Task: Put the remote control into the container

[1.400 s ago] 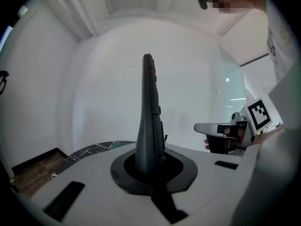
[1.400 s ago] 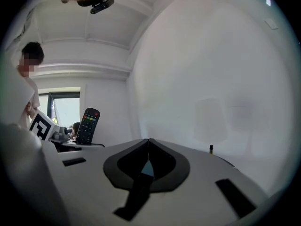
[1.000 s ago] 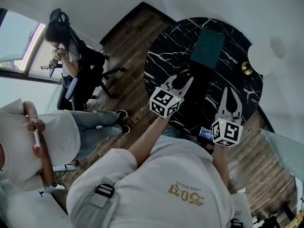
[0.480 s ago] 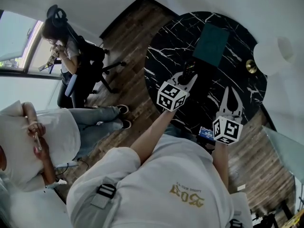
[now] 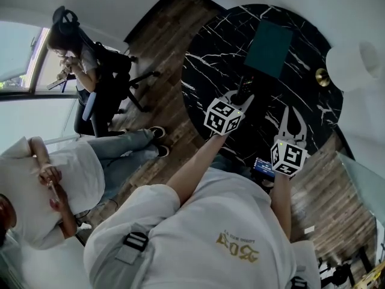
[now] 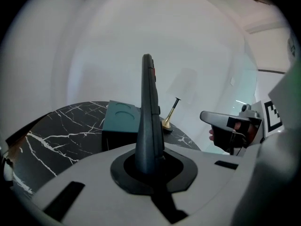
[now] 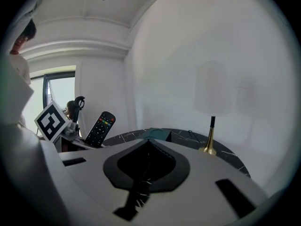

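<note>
A black remote control [image 5: 243, 88] stands upright between the jaws of my left gripper [image 5: 240, 97], which is shut on its lower end. In the left gripper view the remote [image 6: 149, 112] rises edge-on, with the teal container [image 6: 120, 121] just behind it on the table. In the head view the container [image 5: 269, 49] lies beyond the remote on the black marble table [image 5: 204, 71]. My right gripper [image 5: 293, 114] hovers to the right over the table's near side, shut and empty. From the right gripper view [image 7: 146, 166] the remote [image 7: 99, 128] shows at the left.
A lamp with a white shade [image 5: 351, 58] and brass base [image 5: 323, 76] stands at the table's right edge. A small lit screen [image 5: 261, 168] sits below the table's near edge. Two people are at the left: one on an office chair [image 5: 75, 47], one in white [image 5: 51, 176].
My left gripper has carried the remote a little further over the table toward the teal container. The right gripper has stayed about where it was.
</note>
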Demonstrator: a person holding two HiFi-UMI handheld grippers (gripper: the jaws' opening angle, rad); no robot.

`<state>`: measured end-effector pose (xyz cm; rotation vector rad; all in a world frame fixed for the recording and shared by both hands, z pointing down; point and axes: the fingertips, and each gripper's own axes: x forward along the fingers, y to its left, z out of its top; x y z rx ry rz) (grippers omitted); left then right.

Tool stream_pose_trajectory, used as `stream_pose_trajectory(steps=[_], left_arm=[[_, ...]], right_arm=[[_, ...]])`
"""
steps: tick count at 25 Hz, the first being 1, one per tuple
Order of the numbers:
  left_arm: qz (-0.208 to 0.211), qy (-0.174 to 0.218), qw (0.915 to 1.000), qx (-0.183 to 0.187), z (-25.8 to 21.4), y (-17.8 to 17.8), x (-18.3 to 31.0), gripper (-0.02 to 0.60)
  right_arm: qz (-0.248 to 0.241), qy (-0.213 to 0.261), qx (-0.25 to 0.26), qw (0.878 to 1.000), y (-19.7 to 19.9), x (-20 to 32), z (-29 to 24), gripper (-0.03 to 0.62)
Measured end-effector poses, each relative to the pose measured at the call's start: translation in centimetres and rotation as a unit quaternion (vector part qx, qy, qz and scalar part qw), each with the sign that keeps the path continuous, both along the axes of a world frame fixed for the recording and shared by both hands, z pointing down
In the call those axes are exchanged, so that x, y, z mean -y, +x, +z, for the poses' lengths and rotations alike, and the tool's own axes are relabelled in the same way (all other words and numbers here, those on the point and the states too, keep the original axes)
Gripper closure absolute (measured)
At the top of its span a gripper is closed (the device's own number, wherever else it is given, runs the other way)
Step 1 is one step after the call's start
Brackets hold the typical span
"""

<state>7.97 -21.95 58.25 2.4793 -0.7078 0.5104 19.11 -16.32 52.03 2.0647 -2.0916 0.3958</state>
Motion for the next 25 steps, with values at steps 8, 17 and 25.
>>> stream_pose_trajectory(steps=[8, 17, 25], left_arm=[[0.010, -0.058, 0.9980, 0.024, 3.5, 0.0, -0.9, 0.574], [0.017, -0.110, 0.9926, 0.048, 6.3, 0.1, -1.7, 0.574], [0.014, -0.161, 0.9849, 0.062, 8.4, 0.0, -2.3, 0.574]], right_arm=[[-0.007, -0.035, 0.009, 0.999, -0.4, -0.3, 2.9, 0.583], [-0.005, -0.050, 0.020, 0.999, -0.6, -0.1, 4.2, 0.583], [-0.003, -0.057, 0.025, 0.998, -0.6, 0.4, 4.8, 0.583]])
